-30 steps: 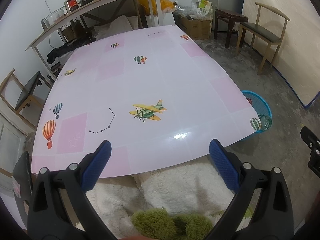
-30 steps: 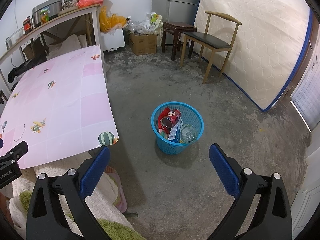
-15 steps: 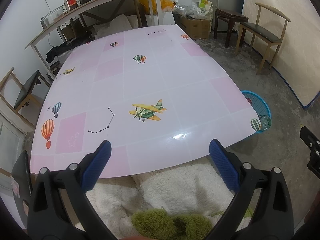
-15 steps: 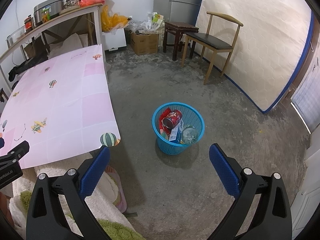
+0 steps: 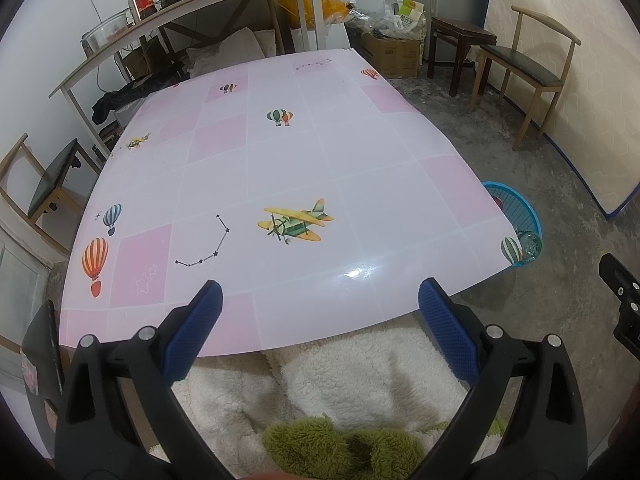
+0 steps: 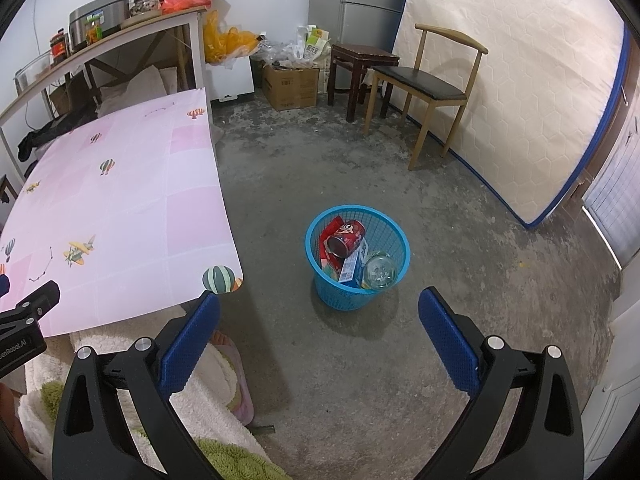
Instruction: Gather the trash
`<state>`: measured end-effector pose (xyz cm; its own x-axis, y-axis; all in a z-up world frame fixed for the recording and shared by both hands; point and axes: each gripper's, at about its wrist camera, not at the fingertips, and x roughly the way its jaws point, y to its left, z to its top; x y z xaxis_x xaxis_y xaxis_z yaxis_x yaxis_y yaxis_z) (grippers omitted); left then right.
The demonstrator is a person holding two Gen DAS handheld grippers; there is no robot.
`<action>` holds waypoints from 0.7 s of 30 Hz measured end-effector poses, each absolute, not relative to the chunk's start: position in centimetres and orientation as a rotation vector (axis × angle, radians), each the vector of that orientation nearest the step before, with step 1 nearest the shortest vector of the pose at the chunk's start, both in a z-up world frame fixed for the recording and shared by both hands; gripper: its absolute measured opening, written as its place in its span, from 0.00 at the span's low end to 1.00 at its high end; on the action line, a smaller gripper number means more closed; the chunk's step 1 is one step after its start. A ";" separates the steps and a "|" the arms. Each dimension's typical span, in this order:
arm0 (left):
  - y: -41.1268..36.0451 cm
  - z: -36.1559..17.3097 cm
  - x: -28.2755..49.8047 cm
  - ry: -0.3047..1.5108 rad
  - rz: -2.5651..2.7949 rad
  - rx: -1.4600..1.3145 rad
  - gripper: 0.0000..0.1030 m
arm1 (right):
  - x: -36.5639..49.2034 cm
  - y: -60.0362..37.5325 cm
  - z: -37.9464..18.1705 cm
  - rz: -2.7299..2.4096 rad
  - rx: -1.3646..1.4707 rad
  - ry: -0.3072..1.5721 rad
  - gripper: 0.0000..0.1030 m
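A blue mesh trash basket point(image 6: 390, 224) stands on the concrete floor to the right of the table; it also shows in the left wrist view point(image 5: 520, 212). It holds a red can point(image 6: 347, 237), a blue and white box point(image 6: 354, 264), a clear glass jar point(image 6: 380, 271) and a red wrapper. My right gripper point(image 6: 319, 334) is open and empty, above the floor in front of the basket. My left gripper point(image 5: 319, 322) is open and empty, over the near edge of the pink table point(image 5: 280, 160), which bears only printed pictures.
A wooden chair point(image 6: 424, 88) and a dark stool point(image 6: 360, 68) stand at the back by a leaning mattress point(image 6: 512, 92). A cardboard box point(image 6: 290, 84) and bags lie by the far wall. A long shelf point(image 5: 180, 12) with jars runs behind the table. Another chair point(image 5: 44, 188) is at the left.
Both views have shifted very slightly; the grippers stay open and nearly still.
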<state>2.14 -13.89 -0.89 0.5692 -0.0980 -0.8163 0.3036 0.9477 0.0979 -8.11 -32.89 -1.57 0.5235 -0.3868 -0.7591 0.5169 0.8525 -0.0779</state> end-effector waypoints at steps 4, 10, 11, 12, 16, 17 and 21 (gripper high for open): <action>-13.9 -1.0 2.2 0.939 -0.241 0.238 0.92 | -7.9 -33.1 -1.5 -0.540 0.164 0.866 0.94; -13.9 -1.0 2.2 0.940 -0.241 0.238 0.92 | -7.9 -33.1 -1.5 -0.540 0.163 0.866 0.94; -13.9 -1.0 2.1 0.940 -0.241 0.238 0.92 | -7.9 -33.1 -1.5 -0.540 0.164 0.866 0.94; -13.9 -1.0 2.2 0.940 -0.241 0.238 0.92 | -7.9 -33.1 -1.5 -0.539 0.165 0.866 0.94; -13.9 -1.0 2.2 0.941 -0.241 0.237 0.92 | -7.9 -33.2 -1.5 -0.539 0.163 0.866 0.94; -13.9 -0.9 2.2 0.941 -0.241 0.237 0.92 | -7.9 -33.1 -1.5 -0.539 0.163 0.866 0.94; -13.9 -1.0 2.2 0.941 -0.241 0.238 0.92 | -7.9 -33.2 -1.5 -0.539 0.163 0.866 0.94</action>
